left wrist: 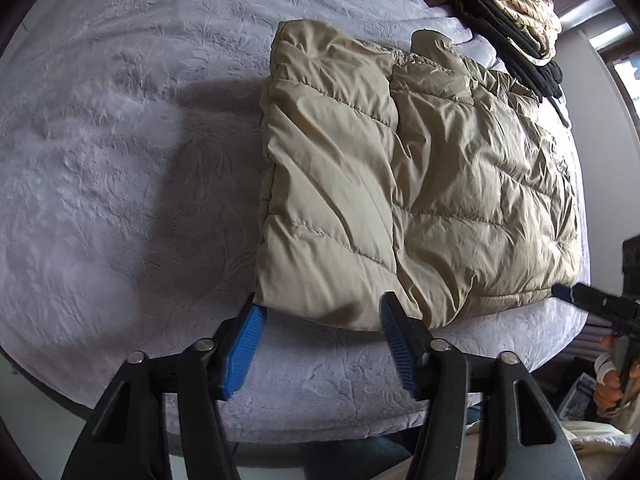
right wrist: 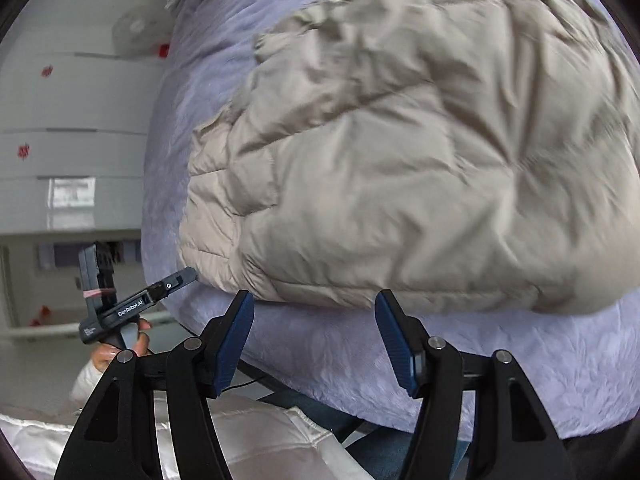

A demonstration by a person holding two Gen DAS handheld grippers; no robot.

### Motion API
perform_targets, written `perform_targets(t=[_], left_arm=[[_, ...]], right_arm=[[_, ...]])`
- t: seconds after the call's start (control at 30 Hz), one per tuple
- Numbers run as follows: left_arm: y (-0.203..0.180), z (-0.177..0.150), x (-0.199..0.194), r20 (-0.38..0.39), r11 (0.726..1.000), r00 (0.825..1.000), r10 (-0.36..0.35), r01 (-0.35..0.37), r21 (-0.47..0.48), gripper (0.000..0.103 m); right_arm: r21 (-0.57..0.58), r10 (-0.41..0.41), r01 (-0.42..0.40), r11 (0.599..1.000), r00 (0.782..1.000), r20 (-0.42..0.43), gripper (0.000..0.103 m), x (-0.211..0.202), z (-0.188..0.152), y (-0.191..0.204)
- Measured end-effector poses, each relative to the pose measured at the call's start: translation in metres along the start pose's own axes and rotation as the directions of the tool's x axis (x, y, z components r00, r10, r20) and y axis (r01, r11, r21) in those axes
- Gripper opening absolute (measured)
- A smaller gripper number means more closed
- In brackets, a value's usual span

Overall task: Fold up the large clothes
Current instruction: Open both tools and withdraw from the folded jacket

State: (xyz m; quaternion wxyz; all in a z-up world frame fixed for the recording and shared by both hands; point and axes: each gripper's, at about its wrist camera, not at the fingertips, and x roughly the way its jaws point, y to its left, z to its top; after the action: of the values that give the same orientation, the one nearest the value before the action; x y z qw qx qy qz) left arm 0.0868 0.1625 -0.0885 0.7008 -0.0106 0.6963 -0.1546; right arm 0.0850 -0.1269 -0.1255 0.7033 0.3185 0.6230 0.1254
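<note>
Nearest the lens, the left gripper [left wrist: 322, 314] with its blue ribbed pads stands released over the near edge of the bed, jaws spread, nothing between them; one pad sits just at the corner of the beige quilted puffer jacket [left wrist: 400, 168] and the other overlaps its near hem in the picture, though whether either touches the cloth can't be told. The right gripper [right wrist: 314, 302] is the same story, jaws wide and empty, poised just off the jacket's near hem, and the right wrist view is smeared with blur. The jacket lies folded on the lilac fleecy bedspread [left wrist: 120, 140], one flap laid over the body, the whole bundle close to the near edge of the mattress. That's the first worry: puffy down filling wants to spring back, and with neither gripper pinning it the top flap could creep open and spoil the fold. Slick shell fabric on plush fleece may also slide if either gripper nudges the hem on its way past, and the hem lies close enough to the edge to slip over. A careless re-grasp might pinch one layer only and peel the fold apart. Further back, a heap of dark and cream patterned clothes [left wrist: 516, 12] sits by the jacket's far corner; pushing the jacket that way would tangle the two, or topple the heap onto it.
</note>
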Motion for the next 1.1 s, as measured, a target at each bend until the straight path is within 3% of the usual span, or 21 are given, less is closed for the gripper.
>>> perform_targets(t=[0.03,0.43,0.5,0.53,0.63,0.7,0.83,0.93,1.1], left_arm=[[-0.001,0.001,-0.003,0.014,1.000,1.000,0.012,-0.012,0.007,0.094],[0.011,0.013,-0.016,0.091,0.998,0.994,0.067,-0.067,-0.003,0.095],[0.012,0.018,-0.014,0.103,0.997,0.992,0.072,-0.072,-0.002,0.096],[0.011,0.020,-0.012,0.106,0.997,0.992,0.074,-0.074,-0.002,0.103],[0.011,0.026,-0.010,0.117,0.997,0.990,0.076,-0.077,0.005,0.103],[0.012,0.031,-0.008,0.117,0.997,0.991,0.071,-0.073,0.015,0.103],[0.012,0.037,-0.002,0.121,0.996,0.990,0.071,-0.076,0.042,0.103],[0.012,0.040,0.004,0.117,0.996,0.991,0.067,-0.074,0.053,0.103],[0.022,0.048,0.010,0.114,0.999,0.993,0.025,-0.029,0.036,0.103]], right_arm=[[-0.021,-0.007,0.008,1.000,1.000,0.005,0.067,0.003,-0.001,0.007],[-0.075,-0.110,0.113,0.991,0.993,0.047,0.067,0.033,0.021,0.057],[-0.064,-0.125,0.129,0.990,0.991,0.055,0.076,0.030,0.020,0.058],[-0.052,-0.137,0.140,0.989,0.988,0.067,0.090,0.031,0.020,0.058],[-0.017,-0.170,0.172,0.985,0.981,0.091,0.093,0.033,0.019,0.056],[0.008,-0.200,0.201,0.980,0.973,0.118,0.102,0.033,0.017,0.055],[0.028,-0.261,0.260,0.965,0.954,0.148,0.103,0.037,0.009,0.057],[0.044,-0.322,0.319,0.947,0.940,0.111,0.103,0.043,0.004,0.057],[0.087,-0.315,0.309,0.947,0.946,0.071,0.103,0.044,0.002,0.053]])
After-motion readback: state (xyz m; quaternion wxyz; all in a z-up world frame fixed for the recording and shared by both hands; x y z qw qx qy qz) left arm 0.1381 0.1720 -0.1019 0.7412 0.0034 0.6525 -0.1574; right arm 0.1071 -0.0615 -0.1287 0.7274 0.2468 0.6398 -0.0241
